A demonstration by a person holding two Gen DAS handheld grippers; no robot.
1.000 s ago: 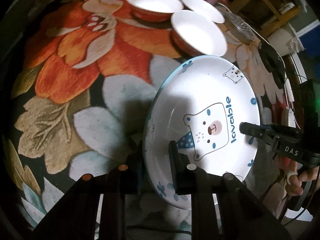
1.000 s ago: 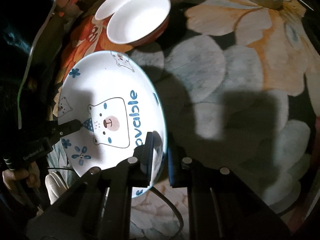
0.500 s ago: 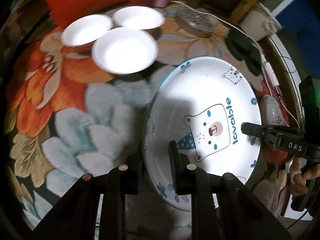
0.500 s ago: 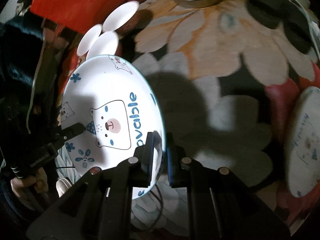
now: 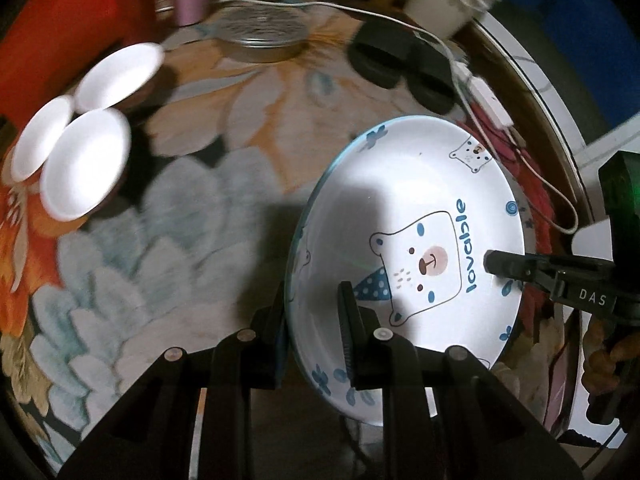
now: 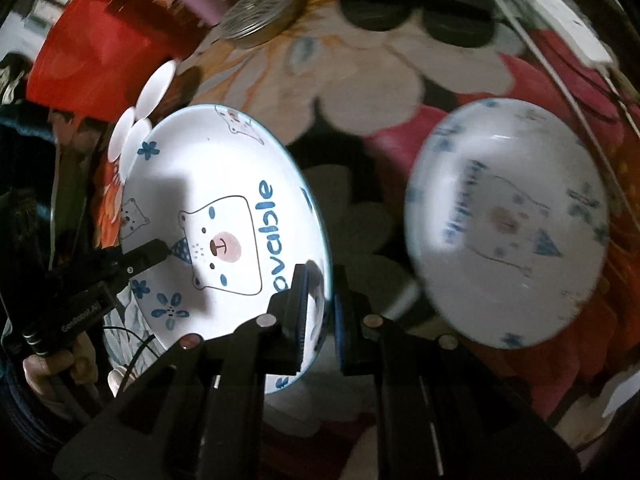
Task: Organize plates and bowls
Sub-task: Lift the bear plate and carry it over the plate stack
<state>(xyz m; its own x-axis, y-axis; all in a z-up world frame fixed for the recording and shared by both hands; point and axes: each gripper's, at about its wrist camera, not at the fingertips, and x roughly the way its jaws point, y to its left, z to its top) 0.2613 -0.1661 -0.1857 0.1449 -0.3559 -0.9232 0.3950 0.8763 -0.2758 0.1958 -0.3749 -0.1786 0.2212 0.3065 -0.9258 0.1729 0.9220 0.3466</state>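
Right wrist — second plate [image 6: 508, 224] nearby

A white round ceramic plate [image 5: 404, 216] with a thin blue rim shows a cartoon bear, blue flowers and blue "lovable" lettering; three plain white bowls [image 5: 82, 168] sit on an orange, grey and black floral tablecloth [image 5: 192, 240]

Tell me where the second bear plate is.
The second bear plate lies on the floral cloth at the right of the right wrist view, apart from the held plate, just below the white cable.
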